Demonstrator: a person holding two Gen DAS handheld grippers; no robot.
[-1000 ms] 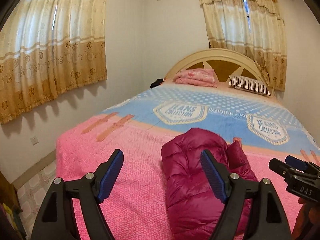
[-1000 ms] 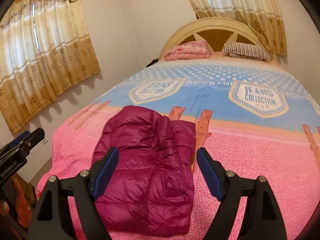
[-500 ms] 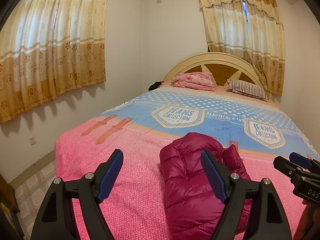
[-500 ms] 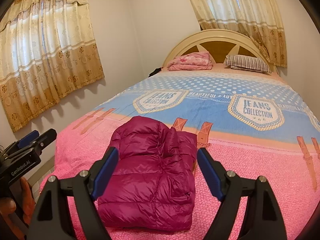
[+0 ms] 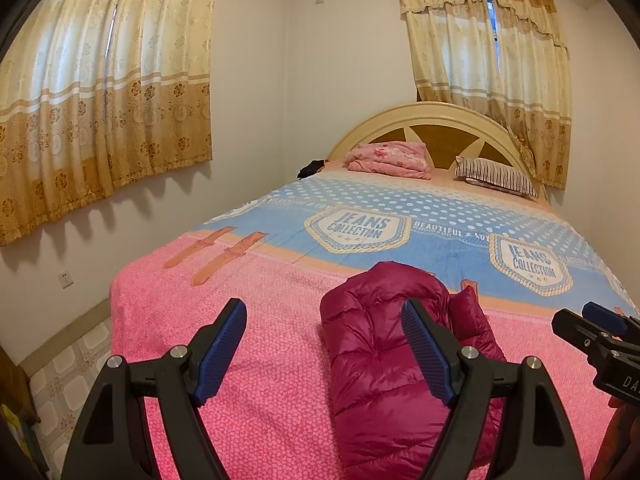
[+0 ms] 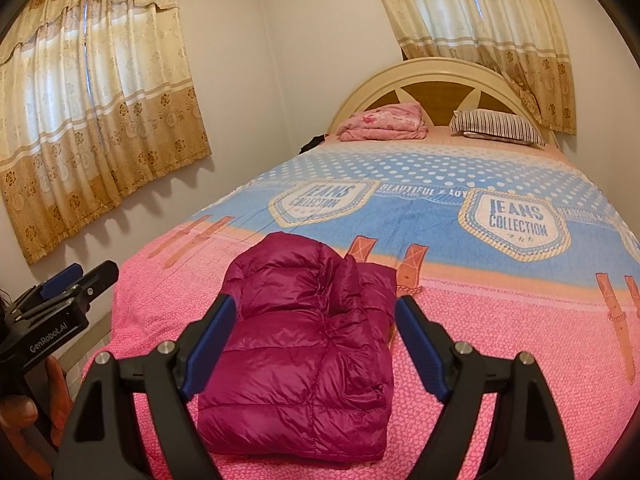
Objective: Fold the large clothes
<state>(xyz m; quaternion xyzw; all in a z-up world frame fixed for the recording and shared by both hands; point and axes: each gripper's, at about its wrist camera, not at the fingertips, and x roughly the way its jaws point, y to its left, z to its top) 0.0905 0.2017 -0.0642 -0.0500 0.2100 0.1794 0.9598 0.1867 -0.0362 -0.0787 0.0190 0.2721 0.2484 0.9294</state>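
A magenta puffer jacket (image 6: pixel 304 344) lies folded in a compact bundle on the pink near end of the bed (image 6: pixel 500 360). It also shows in the left wrist view (image 5: pixel 384 360). My right gripper (image 6: pixel 316 344) is open and empty, held above and short of the jacket. My left gripper (image 5: pixel 324 348) is open and empty, to the left of the jacket, with its right finger (image 5: pixel 428 356) in front of it. Each gripper shows at the edge of the other's view: the right one (image 5: pixel 596 332) and the left one (image 6: pixel 68 284).
The bed has a pink and blue printed cover (image 5: pixel 400 216). A folded pink blanket (image 5: pixel 388 160) and a striped pillow (image 5: pixel 496 178) lie by the headboard (image 5: pixel 436 120). Curtained windows (image 5: pixel 100 100) are on the left and back walls. Tiled floor (image 5: pixel 68 376) lies left of the bed.
Both grippers have drawn back and tilted up from the jacket, so more of the room shows. The jacket has not moved. Both stay open.
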